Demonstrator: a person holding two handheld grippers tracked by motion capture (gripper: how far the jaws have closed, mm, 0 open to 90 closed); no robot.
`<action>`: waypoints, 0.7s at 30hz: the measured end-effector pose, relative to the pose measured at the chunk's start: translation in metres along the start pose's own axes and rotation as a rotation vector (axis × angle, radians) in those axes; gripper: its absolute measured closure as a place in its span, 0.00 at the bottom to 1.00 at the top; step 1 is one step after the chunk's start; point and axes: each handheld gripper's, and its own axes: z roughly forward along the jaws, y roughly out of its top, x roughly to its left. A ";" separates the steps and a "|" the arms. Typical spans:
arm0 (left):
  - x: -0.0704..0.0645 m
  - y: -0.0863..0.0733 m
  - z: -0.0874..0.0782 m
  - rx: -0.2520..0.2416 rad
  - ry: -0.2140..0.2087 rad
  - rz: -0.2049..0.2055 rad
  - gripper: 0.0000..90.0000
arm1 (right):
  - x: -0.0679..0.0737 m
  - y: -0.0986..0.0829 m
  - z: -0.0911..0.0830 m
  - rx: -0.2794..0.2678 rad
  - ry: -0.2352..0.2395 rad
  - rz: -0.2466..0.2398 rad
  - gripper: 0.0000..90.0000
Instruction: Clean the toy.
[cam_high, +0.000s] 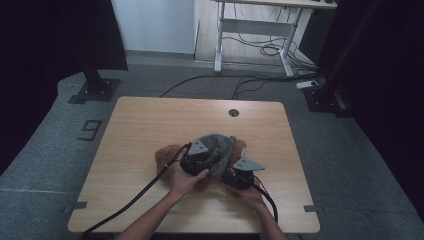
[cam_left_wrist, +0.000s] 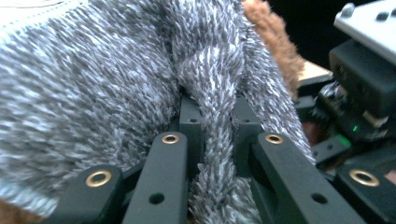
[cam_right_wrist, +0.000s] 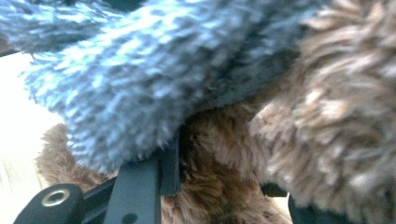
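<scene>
- The room: a grey carpet floor (cam_high: 350, 165), with a white-legged desk (cam_high: 255, 30) far behind the wooden table and loose cables (cam_high: 265, 47) heaped under it. Dark stands on base plates sit off the table's two far corners.
- The wooden table (cam_high: 150, 130) has a light top with rounded corners and a round cable hole (cam_high: 233, 112) near its far edge.
- The brown plush toy (cam_high: 167, 155) lies at the table's middle, nearer than the cable hole, partly covered.
- The grey fuzzy garment (cam_high: 217, 145) lies over the plush toy, hiding most of it; brown fur shows at either side of it.
- The left gripper (cam_left_wrist: 212, 121), just left of the garment's near edge, is clenched on a fold of the grey fabric, which runs up between its jaws.
- The right gripper (cam_high: 240, 175) is at the garment's near right edge; in its own view one jaw meets grey fabric and brown fur, the other is hidden, so I cannot tell its grip.
</scene>
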 end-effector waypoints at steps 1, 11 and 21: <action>0.002 -0.001 -0.004 0.007 0.012 0.013 0.88 | -0.001 0.000 0.000 0.001 0.008 0.004 0.65; 0.055 -0.029 -0.058 -0.017 0.123 -0.077 0.88 | -0.004 -0.001 -0.001 -0.006 0.034 0.018 0.65; 0.084 -0.058 -0.103 -0.068 0.156 -0.165 0.88 | -0.003 -0.002 -0.001 -0.005 0.036 0.022 0.65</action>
